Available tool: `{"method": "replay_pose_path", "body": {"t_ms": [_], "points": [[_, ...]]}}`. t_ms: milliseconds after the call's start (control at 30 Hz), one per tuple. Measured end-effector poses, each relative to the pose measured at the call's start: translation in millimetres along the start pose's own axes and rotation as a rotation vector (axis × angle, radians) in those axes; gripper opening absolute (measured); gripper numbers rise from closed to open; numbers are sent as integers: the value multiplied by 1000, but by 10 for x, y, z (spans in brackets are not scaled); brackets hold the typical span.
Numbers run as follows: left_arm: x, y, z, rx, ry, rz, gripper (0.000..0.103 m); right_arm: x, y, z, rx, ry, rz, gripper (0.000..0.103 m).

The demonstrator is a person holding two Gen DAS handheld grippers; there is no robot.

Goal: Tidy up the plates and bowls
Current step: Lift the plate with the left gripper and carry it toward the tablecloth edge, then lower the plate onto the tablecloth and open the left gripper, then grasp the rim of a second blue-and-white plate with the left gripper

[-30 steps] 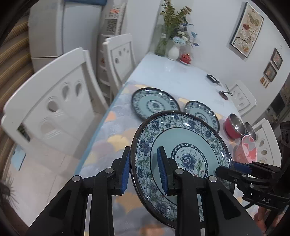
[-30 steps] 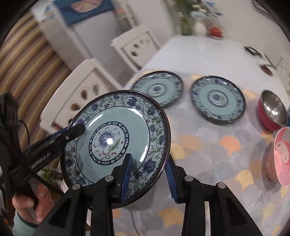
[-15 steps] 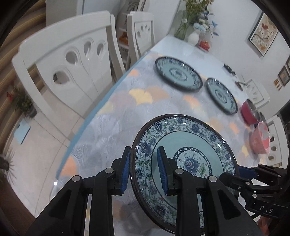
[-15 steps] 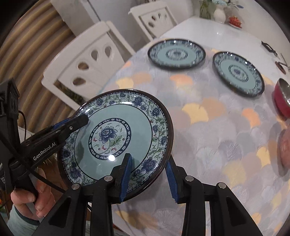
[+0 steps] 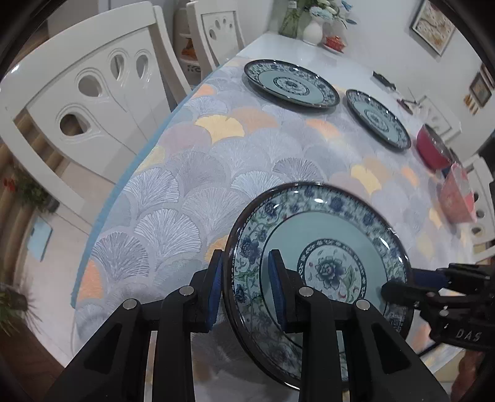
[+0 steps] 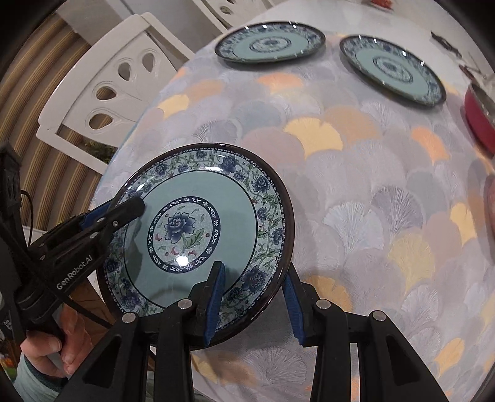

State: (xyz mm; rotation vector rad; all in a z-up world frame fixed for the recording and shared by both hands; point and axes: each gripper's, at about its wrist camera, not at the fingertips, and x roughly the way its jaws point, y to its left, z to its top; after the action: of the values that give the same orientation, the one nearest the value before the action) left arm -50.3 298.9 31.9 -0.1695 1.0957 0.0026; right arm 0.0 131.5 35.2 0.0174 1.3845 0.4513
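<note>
A blue-and-teal floral plate hangs tilted just above the patterned tablecloth near the table's front left corner. My left gripper is shut on its left rim, blue pads on either side of the edge. My right gripper is shut on the opposite rim. Each gripper shows in the other's view: the right gripper at the plate's right side, the left gripper over its left side, with a hand on the handle. Two matching plates lie flat at the far end of the cloth.
A red bowl with a steel inside and a pink bowl stand at the right edge of the cloth. White chairs line the left side. A vase of flowers stands on the bare far tabletop. The table edge runs close on the left.
Both grippers have come down together with the plate, from well above the table to just over the near cloth. Both grips on the rim look the same.
</note>
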Motion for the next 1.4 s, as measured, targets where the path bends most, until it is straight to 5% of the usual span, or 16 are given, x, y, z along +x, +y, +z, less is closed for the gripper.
{"method": "replay_pose_path", "body": {"t_ms": [367,567,633,867,1000,1200,1400], "points": [[-238,182,126,22,-27,37,26,-180,-146,31,30,-15,2,37],[-483,196,552,1,-136,26,27,-393,-222,232,51,-57,8,37],[-567,175,723,-16,-185,20,35,-495,-227,344,38,-84,4,37],[-637,72,1337,-39,-258,-80,41,-773,-226,754,19,-177,-17,37],[-499,56,1661,-26,-265,-90,63,-819,-284,995,27,-199,-22,37],[-111,-8,2230,58,-240,-101,63,-737,-431,1369,76,-201,15,46],[662,-13,2770,91,-114,-178,60,-417,-563,1829,126,-172,61,51]]}}
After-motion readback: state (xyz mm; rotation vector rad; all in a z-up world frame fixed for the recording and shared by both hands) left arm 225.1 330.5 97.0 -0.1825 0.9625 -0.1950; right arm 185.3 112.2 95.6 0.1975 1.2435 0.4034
